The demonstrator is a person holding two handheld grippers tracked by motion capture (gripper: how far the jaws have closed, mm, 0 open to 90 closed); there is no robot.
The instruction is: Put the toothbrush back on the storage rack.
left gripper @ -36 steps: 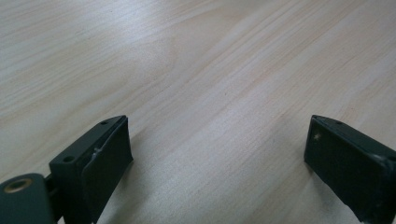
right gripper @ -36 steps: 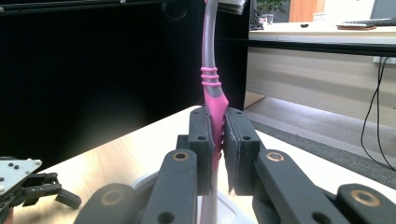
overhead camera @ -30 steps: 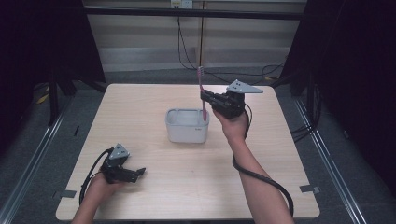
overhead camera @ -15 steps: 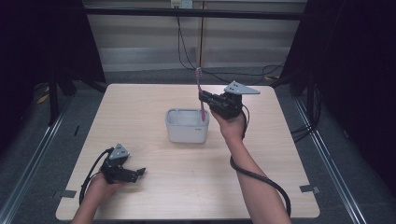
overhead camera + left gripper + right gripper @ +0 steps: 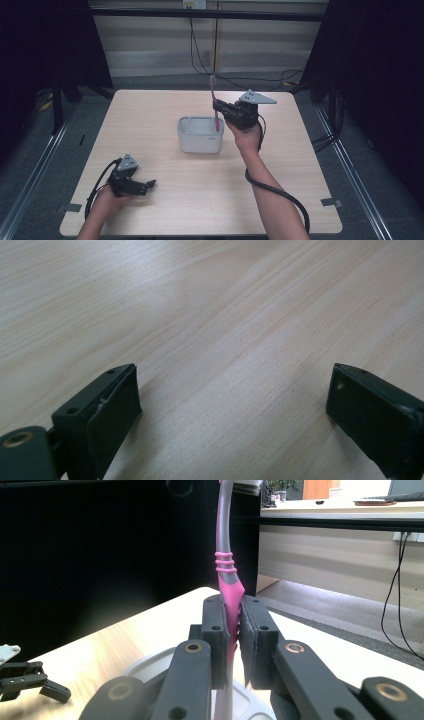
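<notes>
Your right gripper (image 5: 218, 107) is pinching a pink-and-grey toothbrush (image 5: 214, 102) by its handle, jaws pressed tight on it, brush upright with the bristles on top. Its lower end hangs just over the white container's (image 5: 199, 135) 3 o'clock edge, at table (image 5: 165, 107) centre. Your left gripper (image 5: 145, 186) rests at the table's 7 o'clock, jaws spread wide on bare wood.

The high view looks forward and down from above the person's side, taking in the whole desk (image 5: 165, 210). The left gripper view skims close over bare desk wood between its 2 jaws. The right gripper view faces level across the desk, sharing the white container (image 5: 199, 134) (image 5: 150, 667) with the high view.
</notes>
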